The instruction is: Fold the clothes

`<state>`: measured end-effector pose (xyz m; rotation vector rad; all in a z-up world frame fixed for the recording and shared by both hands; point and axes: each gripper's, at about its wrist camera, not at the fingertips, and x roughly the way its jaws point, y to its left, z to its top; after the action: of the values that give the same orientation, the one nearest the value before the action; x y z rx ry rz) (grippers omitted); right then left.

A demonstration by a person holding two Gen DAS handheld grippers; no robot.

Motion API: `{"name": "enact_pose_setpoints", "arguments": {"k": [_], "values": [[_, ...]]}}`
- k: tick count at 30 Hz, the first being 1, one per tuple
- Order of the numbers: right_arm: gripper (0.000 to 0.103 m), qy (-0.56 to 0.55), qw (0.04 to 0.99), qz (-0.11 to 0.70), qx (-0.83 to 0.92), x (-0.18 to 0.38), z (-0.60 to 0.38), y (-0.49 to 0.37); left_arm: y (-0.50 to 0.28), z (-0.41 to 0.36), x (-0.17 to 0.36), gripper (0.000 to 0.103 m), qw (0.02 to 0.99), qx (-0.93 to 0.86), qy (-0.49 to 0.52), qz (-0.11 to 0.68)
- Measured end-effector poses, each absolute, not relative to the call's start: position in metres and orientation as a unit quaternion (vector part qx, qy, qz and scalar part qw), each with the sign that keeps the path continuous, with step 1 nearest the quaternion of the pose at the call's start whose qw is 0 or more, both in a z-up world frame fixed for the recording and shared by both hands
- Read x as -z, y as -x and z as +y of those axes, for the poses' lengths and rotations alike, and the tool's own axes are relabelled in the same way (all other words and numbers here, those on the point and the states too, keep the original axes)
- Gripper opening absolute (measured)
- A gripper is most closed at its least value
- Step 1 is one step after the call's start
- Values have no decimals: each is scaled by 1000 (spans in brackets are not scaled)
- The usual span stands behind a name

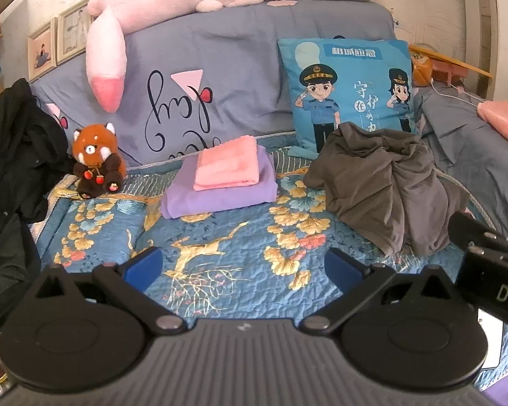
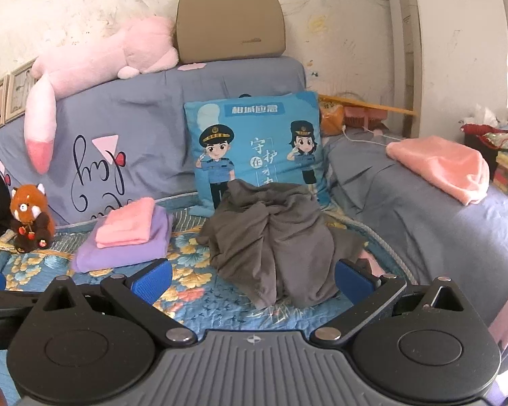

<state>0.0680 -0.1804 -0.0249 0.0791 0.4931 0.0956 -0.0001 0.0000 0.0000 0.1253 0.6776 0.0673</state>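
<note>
- While both my grippers hang spread wide and empty, the left gripper [image 1: 244, 267] over bare quilt [image 1: 220, 237] and the right gripper [image 2: 254, 279] just short of the heap, the grey garment [image 2: 281, 237] sits crumpled in front of the blue cushion [image 2: 254, 135].
- It looks soft, light and limp (thin jersey, I would guess), so it should sag and slide rather than hold a shape.
- I judge the near hem [image 2: 264, 296] the best hold, pinched at two separated points.
- The folded pink and purple stack [image 2: 125, 237] lies well apart to its left.
</note>
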Motion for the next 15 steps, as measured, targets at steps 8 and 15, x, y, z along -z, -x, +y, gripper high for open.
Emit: {"name": "enact_pose_setpoints", "arguments": {"k": [8,15], "values": [[103,-35,967,250,-44,24,-182,-69,3,1,0,103,941,-34,-59,332],[103,-33,967,250,-46,28,-180,-67,5,2,0,103,941,-34,-57,333]]}}
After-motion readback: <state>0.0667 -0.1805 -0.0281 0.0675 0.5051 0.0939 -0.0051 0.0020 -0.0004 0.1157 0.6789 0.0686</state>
